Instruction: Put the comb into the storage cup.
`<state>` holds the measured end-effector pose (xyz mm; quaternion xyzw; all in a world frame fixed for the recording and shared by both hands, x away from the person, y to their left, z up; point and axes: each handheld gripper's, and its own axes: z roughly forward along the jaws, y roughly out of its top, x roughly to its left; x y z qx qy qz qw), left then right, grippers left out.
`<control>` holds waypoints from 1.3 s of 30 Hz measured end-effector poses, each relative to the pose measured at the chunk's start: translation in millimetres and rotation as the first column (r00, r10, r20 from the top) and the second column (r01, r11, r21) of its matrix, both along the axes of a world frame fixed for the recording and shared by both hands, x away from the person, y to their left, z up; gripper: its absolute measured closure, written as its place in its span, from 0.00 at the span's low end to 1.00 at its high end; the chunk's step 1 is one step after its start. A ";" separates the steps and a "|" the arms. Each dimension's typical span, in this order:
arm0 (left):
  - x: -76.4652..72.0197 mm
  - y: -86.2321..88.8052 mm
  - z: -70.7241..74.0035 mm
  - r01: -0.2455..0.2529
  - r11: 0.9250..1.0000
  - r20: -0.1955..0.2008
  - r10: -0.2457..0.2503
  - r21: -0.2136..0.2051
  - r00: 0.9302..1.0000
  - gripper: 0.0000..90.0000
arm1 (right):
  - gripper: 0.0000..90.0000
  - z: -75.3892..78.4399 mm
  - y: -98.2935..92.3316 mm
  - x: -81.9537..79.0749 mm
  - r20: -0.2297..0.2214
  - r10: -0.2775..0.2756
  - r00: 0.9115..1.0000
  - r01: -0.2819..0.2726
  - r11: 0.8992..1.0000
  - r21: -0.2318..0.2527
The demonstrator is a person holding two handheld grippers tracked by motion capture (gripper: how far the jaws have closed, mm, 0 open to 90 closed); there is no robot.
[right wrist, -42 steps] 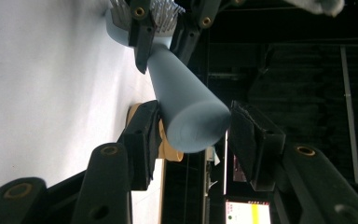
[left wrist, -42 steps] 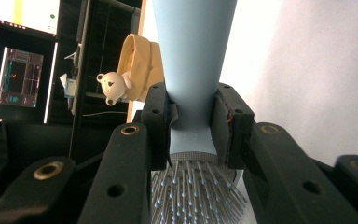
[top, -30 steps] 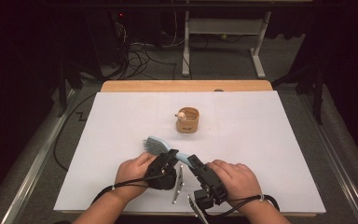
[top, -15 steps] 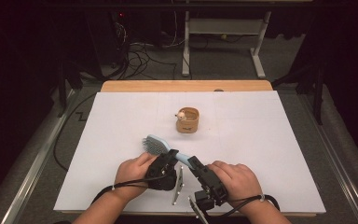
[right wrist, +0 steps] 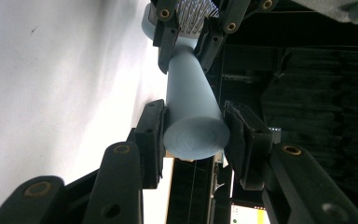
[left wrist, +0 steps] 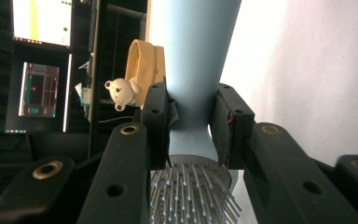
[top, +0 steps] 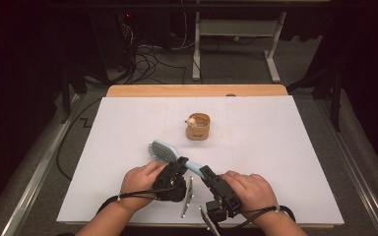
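Observation:
A light-blue hairbrush [top: 163,152] hangs just above the white table sheet [top: 275,147], bristles facing the left hand. My left gripper [top: 176,164] is shut on its narrow neck [left wrist: 193,116], with the bristles [left wrist: 191,191] just below the pads. My right gripper [top: 204,172] is shut on the thick end of the handle [right wrist: 196,135], and both pads touch it. The left gripper [right wrist: 189,32] holds the far end of the handle in the right gripper view. Farther back, a small wooden cup [top: 198,126] stands on the sheet with a white bear figure [top: 190,120] on its rim.
The sheet covers a wooden table whose far edge [top: 197,90] is bare. Beyond it are a metal desk frame [top: 236,49] and floor cables [top: 147,64]. Lit monitors [left wrist: 39,88] stand off to the side. Metal rails [top: 34,177] run along both sides of the table.

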<state>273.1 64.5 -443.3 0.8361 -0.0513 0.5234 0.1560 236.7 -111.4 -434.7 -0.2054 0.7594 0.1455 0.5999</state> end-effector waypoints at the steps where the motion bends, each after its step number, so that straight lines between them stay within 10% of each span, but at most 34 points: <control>1: -0.2 0.1 0.2 0.000 1.000 0.001 0.000 -0.001 1.000 0.77 | 0.69 0.1 -0.3 -0.4 -0.008 -0.008 1.000 0.008 1.000 0.002; 18: 1.8 1.7 -1.6 -0.017 1.000 0.086 0.017 0.000 0.996 0.52 | 0.69 9.6 -5.2 0.6 0.026 -0.032 0.999 0.032 0.999 0.030; 27: 0.6 3.6 3.9 -0.018 0.997 0.062 0.022 -0.071 0.998 0.45 | 0.69 11.1 -6.0 0.8 0.033 -0.032 0.999 0.030 0.999 0.041; 39: 2.3 16.9 15.7 -0.039 0.958 -0.076 0.019 -0.285 0.997 0.43 | 0.69 12.6 -8.3 2.0 0.059 -0.038 0.998 0.035 0.998 0.053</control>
